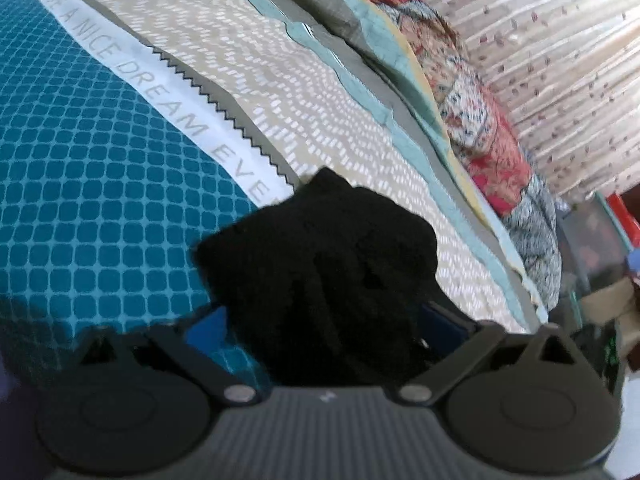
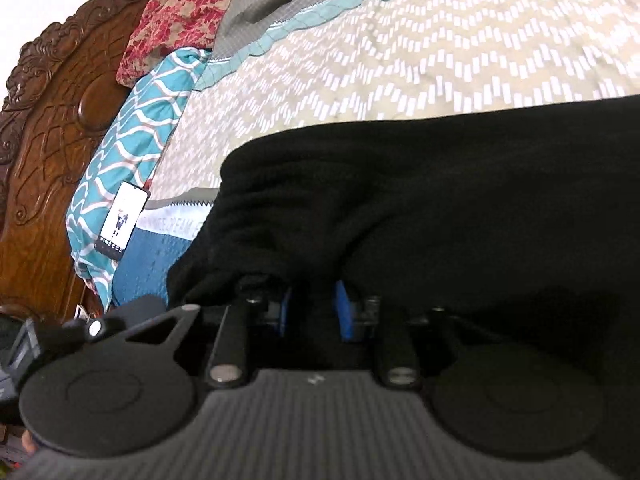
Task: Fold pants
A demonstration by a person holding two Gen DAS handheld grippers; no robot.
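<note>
The black pants [image 1: 320, 264] are bunched up in my left gripper [image 1: 324, 320], which is shut on them and holds them above the bed; the cloth hides the fingertips. In the right wrist view the black pants [image 2: 440, 192] spread wide across the bedspread. My right gripper [image 2: 316, 308] is shut on their near edge, with blue pads [image 2: 346, 316] showing either side of the pinched cloth.
The bed has a beige patterned bedspread [image 2: 400, 52] with a teal grid part [image 1: 92, 184]. Pillows and quilts [image 1: 472, 120] lie along the far side. A carved wooden headboard [image 2: 52, 128] and a phone [image 2: 120, 220] are at left. A curtain [image 1: 560, 60] hangs behind.
</note>
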